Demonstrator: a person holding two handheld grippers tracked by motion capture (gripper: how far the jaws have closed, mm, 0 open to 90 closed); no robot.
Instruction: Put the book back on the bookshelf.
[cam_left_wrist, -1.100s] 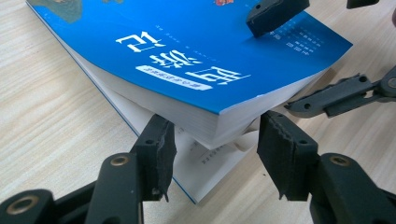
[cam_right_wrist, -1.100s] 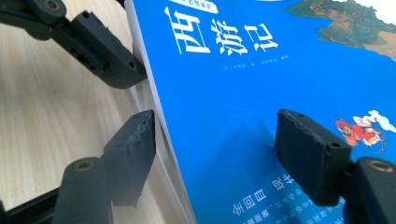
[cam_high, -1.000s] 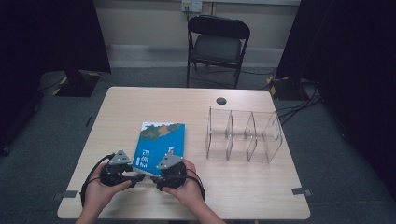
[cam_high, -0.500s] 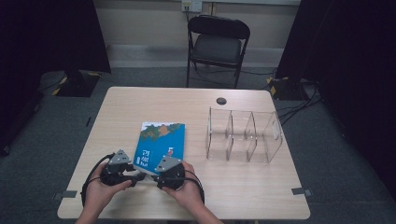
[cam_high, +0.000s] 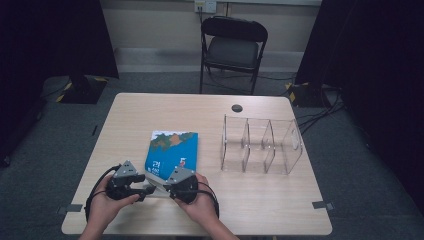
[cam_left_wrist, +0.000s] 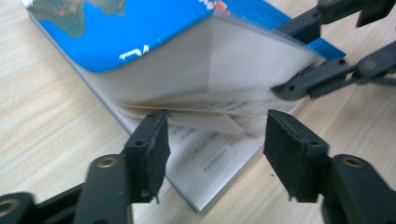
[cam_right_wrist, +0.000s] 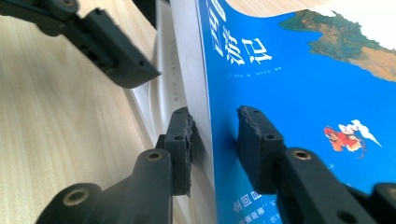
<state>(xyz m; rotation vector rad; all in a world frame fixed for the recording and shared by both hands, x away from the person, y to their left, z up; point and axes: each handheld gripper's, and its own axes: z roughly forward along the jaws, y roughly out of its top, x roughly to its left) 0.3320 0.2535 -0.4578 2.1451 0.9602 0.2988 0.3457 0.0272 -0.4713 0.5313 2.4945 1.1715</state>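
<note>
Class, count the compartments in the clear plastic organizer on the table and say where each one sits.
3. The clear organizer stands right of the book: one compartment nearest the book, one in the middle, one at the right end.

The book (cam_high: 172, 152) has a bright blue cover with white lettering, a green-brown landscape patch and a small red figure; its pages are white with grey print. Both grippers' jaws are black. The table (cam_high: 150, 110) is pale wood grain. The organiser (cam_high: 260, 145) beyond the grippers is clear.
</note>
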